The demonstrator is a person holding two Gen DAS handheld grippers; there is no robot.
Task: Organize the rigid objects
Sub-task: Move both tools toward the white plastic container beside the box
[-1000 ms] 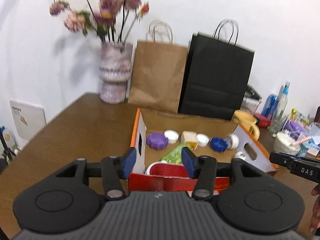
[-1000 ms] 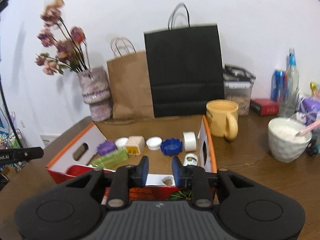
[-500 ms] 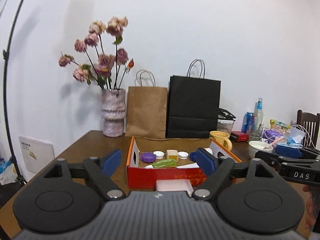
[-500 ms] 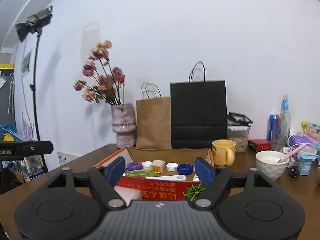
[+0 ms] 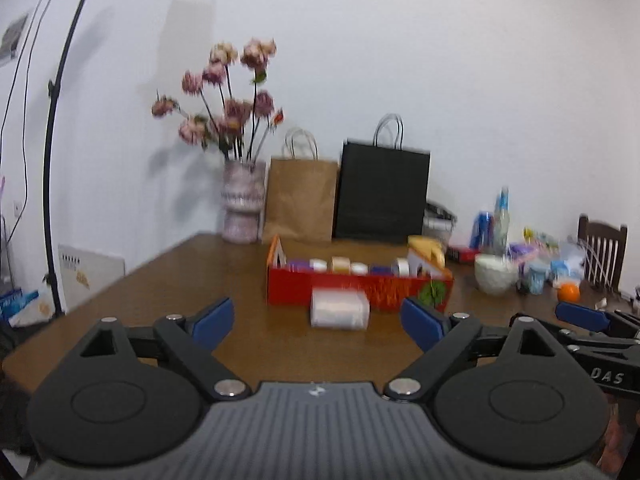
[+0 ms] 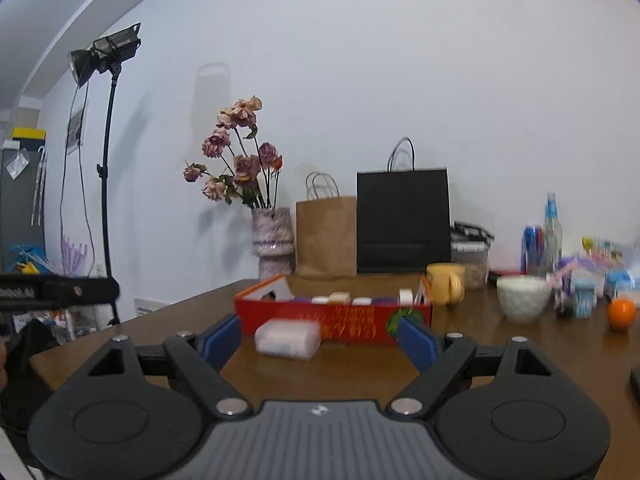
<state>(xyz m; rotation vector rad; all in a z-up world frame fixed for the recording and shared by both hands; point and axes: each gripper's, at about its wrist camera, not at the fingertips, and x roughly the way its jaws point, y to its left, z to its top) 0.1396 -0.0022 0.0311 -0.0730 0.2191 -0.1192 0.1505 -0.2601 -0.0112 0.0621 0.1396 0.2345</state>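
A red cardboard box (image 5: 356,290) (image 6: 340,318) with orange flaps stands on the brown table and holds several small caps and lids in purple, white, tan and blue. A white rectangular container (image 5: 339,309) (image 6: 287,338) lies on the table just in front of the box. My left gripper (image 5: 318,326) is open and empty, well back from the box. My right gripper (image 6: 320,340) is open and empty, also well back. The right gripper's blue fingertip (image 5: 582,317) shows at the right edge of the left wrist view.
A vase of dried flowers (image 5: 242,208), a brown paper bag (image 5: 302,200) and a black paper bag (image 5: 382,196) stand behind the box. A yellow mug (image 6: 444,282), white bowl (image 6: 522,298), orange (image 6: 621,313) and bottles crowd the right. A light stand (image 6: 106,152) stands at left.
Both grippers have pulled back and away from the box and opened wide. The box now looks smaller and farther off, and the white container in front of it is in full view.
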